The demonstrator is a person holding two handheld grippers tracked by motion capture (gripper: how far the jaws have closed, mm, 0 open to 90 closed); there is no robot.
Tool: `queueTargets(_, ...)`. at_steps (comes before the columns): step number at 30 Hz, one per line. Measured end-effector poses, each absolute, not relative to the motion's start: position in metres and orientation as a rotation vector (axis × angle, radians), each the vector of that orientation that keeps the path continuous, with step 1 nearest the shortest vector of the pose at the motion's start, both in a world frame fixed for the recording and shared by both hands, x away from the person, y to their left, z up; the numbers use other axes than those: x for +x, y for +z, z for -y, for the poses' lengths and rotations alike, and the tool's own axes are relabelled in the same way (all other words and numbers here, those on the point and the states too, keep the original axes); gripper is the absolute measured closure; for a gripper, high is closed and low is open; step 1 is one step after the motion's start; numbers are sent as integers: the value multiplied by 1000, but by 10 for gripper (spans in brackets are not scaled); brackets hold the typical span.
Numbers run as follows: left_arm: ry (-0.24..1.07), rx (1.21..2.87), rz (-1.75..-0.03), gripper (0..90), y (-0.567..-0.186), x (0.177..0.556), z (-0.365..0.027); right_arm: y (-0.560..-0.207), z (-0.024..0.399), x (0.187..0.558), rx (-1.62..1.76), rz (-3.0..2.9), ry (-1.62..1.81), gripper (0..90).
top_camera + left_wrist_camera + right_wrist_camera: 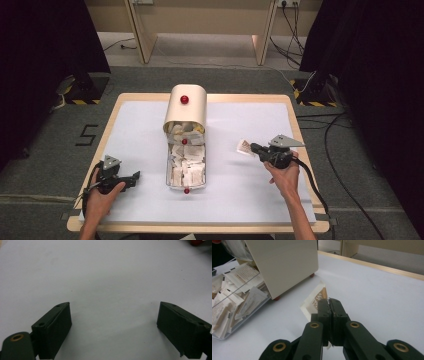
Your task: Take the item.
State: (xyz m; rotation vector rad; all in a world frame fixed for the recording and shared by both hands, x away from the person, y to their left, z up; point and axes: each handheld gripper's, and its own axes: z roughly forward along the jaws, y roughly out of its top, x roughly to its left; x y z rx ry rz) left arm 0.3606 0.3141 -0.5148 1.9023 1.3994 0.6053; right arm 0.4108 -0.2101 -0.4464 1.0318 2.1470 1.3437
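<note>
A cream box (185,107) with a red knob stands at the table's back middle, and its clear drawer (186,167) is pulled out toward me, full of paper sachets. My right gripper (252,148) is right of the drawer, shut on one white and tan sachet (243,146). In the right gripper view the sachet (314,302) sticks out past the closed jaws of my right gripper (329,301), with the box (284,265) and the drawer (234,302) behind it. My left gripper (134,176) rests low at the left front. In the left gripper view its jaws stand wide open over the bare white sheet (110,285).
The white sheet (140,130) covers a wooden table with a raised edge (295,115). Cables (330,150) trail on the grey floor to the right. Black stands and curtains flank the table, and wooden furniture legs (137,35) stand beyond it.
</note>
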Motion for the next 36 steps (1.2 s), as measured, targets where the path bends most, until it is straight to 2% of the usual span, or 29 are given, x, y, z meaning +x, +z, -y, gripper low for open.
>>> queueTargets(20, 605, 1902, -1399, 115, -515, 361, -314, -464, 228, 418, 1124, -2137, 1291, 882)
queueTargets(36, 605, 1902, -1399, 115, -515, 361, -314, -472, 223, 419, 1111, -2175, 1227, 882)
